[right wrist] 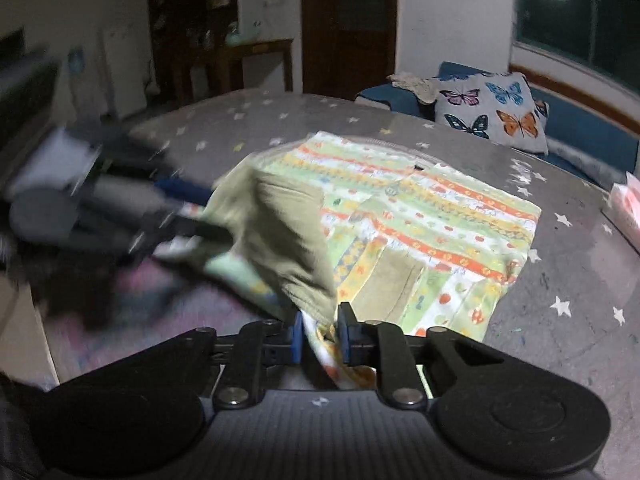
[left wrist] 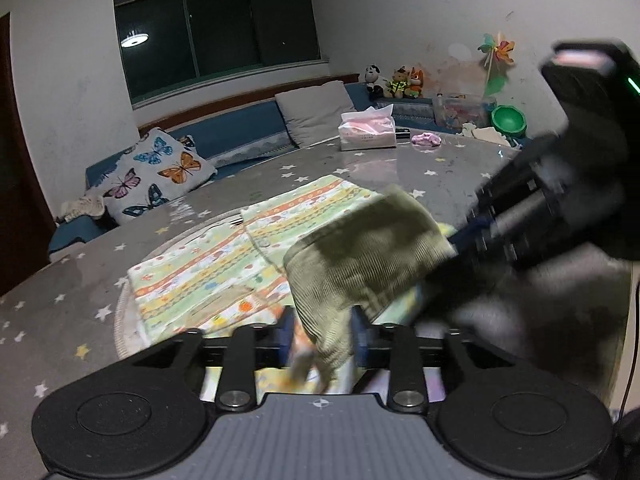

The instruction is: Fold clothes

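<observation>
A striped green, orange and yellow patterned garment (left wrist: 208, 264) (right wrist: 432, 216) lies spread on the grey star-printed table (left wrist: 60, 280). Its olive ribbed band (left wrist: 360, 252) (right wrist: 280, 232) is lifted off the cloth and stretched between both grippers. In the left wrist view, my left gripper (left wrist: 324, 334) has the band's near end and some patterned cloth filling the gap between its blue pads. My right gripper (left wrist: 456, 240) reaches in from the right and holds the band's far end. In the right wrist view, the right gripper (right wrist: 320, 332) pinches a thin fold, and the blurred left gripper (right wrist: 196, 212) grips from the left.
At the table's far side sit a tissue pack (left wrist: 366, 134), a pink scrap (left wrist: 427, 140) and a green bowl (left wrist: 509, 120). Behind the table a blue bench holds a butterfly pillow (left wrist: 156, 176) (right wrist: 492, 112), a grey pillow (left wrist: 316, 112) and plush toys (left wrist: 396, 82).
</observation>
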`<control>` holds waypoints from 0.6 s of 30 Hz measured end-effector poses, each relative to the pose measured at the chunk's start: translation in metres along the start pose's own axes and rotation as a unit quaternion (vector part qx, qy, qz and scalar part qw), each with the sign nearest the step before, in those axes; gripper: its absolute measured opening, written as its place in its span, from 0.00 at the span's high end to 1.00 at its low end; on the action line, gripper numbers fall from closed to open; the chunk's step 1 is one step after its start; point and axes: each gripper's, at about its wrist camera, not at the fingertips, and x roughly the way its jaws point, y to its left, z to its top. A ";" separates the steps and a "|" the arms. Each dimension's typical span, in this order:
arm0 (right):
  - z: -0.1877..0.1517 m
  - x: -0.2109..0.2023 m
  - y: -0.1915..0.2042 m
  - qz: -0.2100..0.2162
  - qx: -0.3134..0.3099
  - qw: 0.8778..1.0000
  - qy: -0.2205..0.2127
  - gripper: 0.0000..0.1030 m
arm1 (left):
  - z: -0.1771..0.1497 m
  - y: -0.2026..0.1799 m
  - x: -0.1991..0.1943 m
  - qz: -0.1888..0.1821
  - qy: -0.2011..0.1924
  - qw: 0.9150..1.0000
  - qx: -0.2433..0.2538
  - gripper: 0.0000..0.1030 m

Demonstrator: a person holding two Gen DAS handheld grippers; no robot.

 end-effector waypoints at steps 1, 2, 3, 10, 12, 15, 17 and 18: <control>0.004 -0.001 -0.002 0.003 0.007 1.000 -0.003 0.86 | -0.004 0.000 -0.005 0.006 0.000 1.000 0.005 0.55; 0.008 -0.002 -0.004 0.005 0.012 1.000 -0.007 0.87 | -0.007 0.000 -0.010 0.012 0.000 1.000 0.010 0.54; 0.011 -0.003 -0.006 0.005 0.017 1.000 -0.011 0.88 | -0.011 0.000 -0.015 0.017 0.003 1.000 0.016 0.53; 0.026 -0.003 -0.009 -0.003 0.024 0.999 -0.031 0.91 | -0.036 -0.005 -0.019 0.055 0.023 0.996 0.063 0.49; 0.024 -0.003 -0.008 -0.008 0.025 0.999 -0.032 0.91 | -0.039 -0.004 -0.013 0.070 0.028 0.995 0.071 0.60; 0.018 -0.006 -0.004 -0.013 0.028 0.999 -0.035 0.93 | -0.041 0.002 -0.008 0.081 0.032 0.994 0.067 0.86; 0.014 -0.010 -0.001 -0.015 0.031 0.999 -0.040 0.94 | -0.040 0.005 -0.012 0.077 0.026 0.995 0.058 0.93; 0.013 -0.014 0.001 -0.015 0.032 0.998 -0.043 0.94 | -0.038 0.005 -0.017 0.078 0.022 0.995 0.057 0.94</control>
